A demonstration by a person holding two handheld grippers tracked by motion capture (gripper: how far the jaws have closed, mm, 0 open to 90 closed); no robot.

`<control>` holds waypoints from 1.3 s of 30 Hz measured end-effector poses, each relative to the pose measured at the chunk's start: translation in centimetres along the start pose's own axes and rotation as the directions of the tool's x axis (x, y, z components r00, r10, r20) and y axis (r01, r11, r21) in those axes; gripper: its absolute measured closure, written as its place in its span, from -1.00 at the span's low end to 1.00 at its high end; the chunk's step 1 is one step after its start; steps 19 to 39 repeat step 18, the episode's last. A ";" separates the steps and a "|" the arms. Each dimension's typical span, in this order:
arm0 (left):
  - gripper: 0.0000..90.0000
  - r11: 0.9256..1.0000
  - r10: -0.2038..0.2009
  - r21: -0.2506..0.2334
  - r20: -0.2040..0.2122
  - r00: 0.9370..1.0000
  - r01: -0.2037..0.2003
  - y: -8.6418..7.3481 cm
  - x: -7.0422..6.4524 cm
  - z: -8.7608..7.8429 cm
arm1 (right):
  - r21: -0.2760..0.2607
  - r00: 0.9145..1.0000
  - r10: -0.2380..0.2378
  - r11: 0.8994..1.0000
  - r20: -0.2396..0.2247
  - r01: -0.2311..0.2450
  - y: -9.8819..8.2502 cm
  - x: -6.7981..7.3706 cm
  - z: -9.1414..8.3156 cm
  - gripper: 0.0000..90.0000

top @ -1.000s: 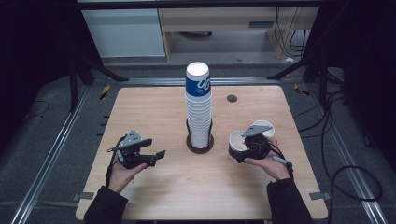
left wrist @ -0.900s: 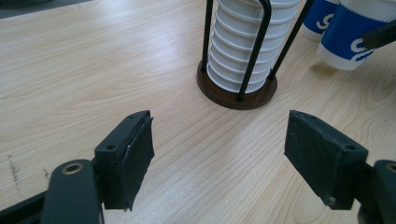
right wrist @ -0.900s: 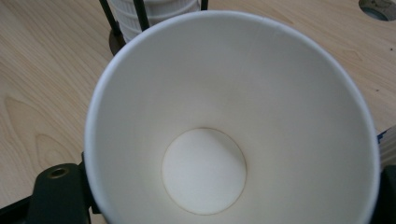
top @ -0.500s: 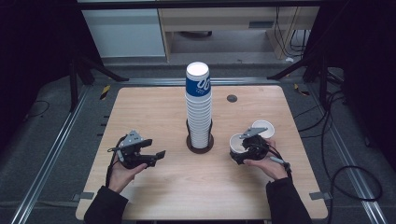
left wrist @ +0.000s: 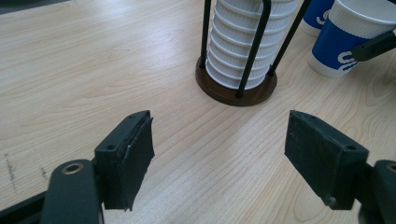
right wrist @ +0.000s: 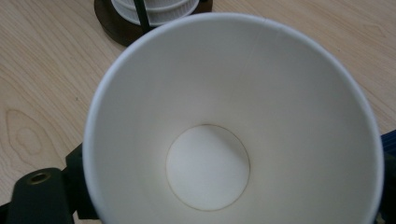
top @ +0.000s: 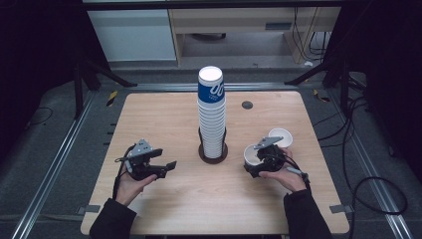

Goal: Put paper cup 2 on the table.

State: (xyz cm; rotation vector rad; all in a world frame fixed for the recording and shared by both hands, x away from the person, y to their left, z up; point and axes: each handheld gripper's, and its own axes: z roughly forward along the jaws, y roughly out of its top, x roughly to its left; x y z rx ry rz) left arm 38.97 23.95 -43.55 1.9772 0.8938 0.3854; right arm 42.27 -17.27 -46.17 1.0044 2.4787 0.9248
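1. Letting go is the step I judge to be in hand. My right gripper (top: 256,167) has just been opening its jaws. The paper cup (right wrist: 233,116) stands between them, upright on the wooden table (top: 164,114) with its mouth to the camera on that gripper. I cannot see the pads pressing on its wall, so I take the grip as released.

2. The relation that matters is this: the cup sits right at my right gripper's tips, on the side toward the cup stack (top: 211,114), with its long axis vertical. To come clear without tipping it, I would draw back toward myself, along the table and away from the cup.

3. A second paper cup (top: 280,137) stands just beside the first, a little farther from me and to the right. The two are close, and I cannot tell whether they touch.

4. The tall stack stands in a wire holder on a dark round base (left wrist: 236,93) at the middle of the table, between my two hands.

5. My left gripper (left wrist: 219,154) rests low over the table with its jaws wide and nothing between them. It points toward the holder, well apart from both loose cups, so my right hand is much the nearer.

6. Each cup carries a blue band with white curled marks; I can read no word on them.
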 end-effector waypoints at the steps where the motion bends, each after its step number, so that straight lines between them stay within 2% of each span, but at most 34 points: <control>1: -0.49 1.000 0.000 0.000 0.000 1.000 0.000 0.0 0.0 0.0 | -0.011 1.000 0.003 1.000 -0.003 -0.003 0.0 -0.1 -0.1 -0.75; 9: -0.49 1.000 -0.003 -0.009 -0.004 1.000 0.003 0.1 0.2 -0.3 | -0.103 0.999 0.044 0.994 0.003 -0.043 0.3 -0.4 -1.4 -0.82; 18: -0.49 1.000 -0.009 -0.007 -0.010 1.000 0.009 0.0 0.3 -0.3 | -0.213 0.998 0.066 0.975 -0.012 -0.067 1.2 -0.5 -3.7 -0.84; 39: -0.49 1.000 -0.009 -0.007 -0.010 1.000 0.009 0.0 0.3 -0.3 | -0.213 0.998 0.066 0.975 -0.012 -0.067 1.2 -0.5 -3.7 -0.84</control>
